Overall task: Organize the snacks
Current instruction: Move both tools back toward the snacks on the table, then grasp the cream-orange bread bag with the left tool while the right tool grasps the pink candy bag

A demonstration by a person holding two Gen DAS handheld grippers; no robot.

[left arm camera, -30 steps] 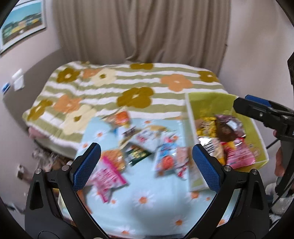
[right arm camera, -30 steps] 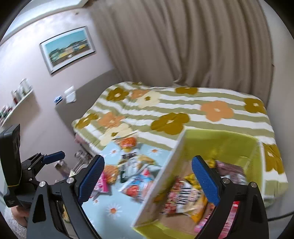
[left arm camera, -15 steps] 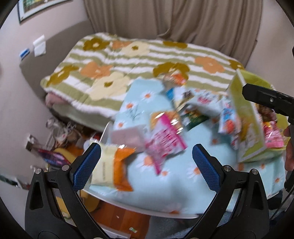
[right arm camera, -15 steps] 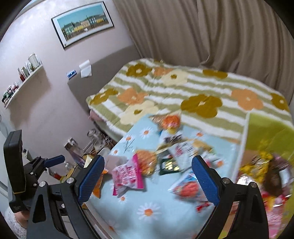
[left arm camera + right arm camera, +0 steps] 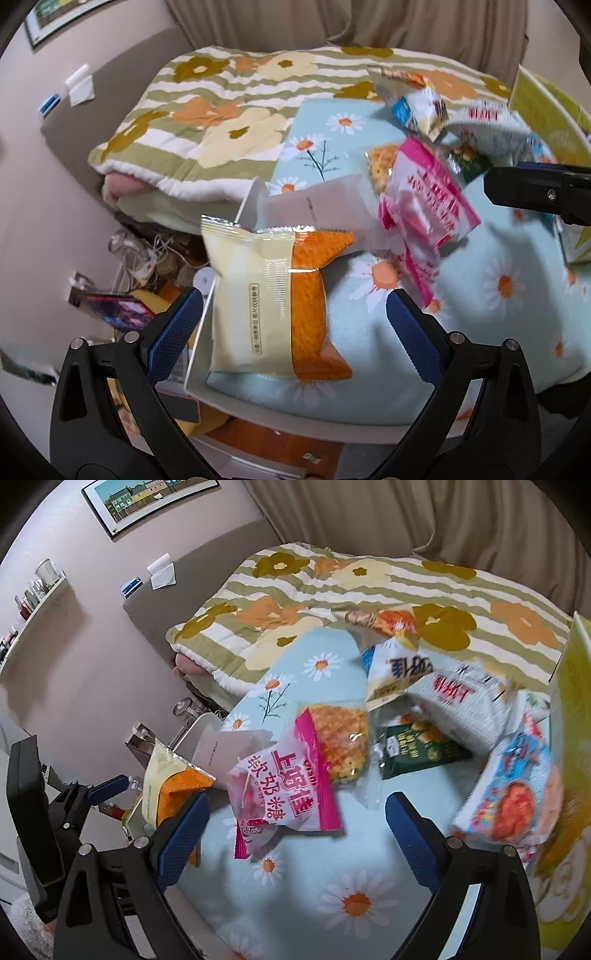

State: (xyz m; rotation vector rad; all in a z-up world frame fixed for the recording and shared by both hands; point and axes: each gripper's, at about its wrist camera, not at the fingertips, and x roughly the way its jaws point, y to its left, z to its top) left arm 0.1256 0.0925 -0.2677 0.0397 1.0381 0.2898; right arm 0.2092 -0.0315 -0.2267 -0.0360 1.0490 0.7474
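Observation:
A cream and orange snack packet [image 5: 273,299] lies at the near left corner of a table under a pale blue daisy cloth [image 5: 480,306]. My left gripper [image 5: 295,328] hovers open over it, pads either side and apart from it. A pink packet [image 5: 288,790] sits just ahead of my open right gripper [image 5: 295,830], with nothing between its fingers. Behind it lie a waffle packet [image 5: 343,738], a dark green packet [image 5: 417,749], white packets [image 5: 461,701] and a blue and red packet [image 5: 517,786]. A yellow-green box [image 5: 569,686] stands at the right edge.
A bed with a striped flower quilt [image 5: 369,590] lies behind the table. Cables and clutter [image 5: 147,258] fill the floor left of the table. A frosted white pouch [image 5: 325,206] lies between the packets. The right gripper's finger [image 5: 535,188] juts in from the right in the left wrist view.
Both grippers have dropped and swung left, from over the yellow-green box and the middle snacks to the table's near left corner. The cream and orange packet came into view. Both stayed open.

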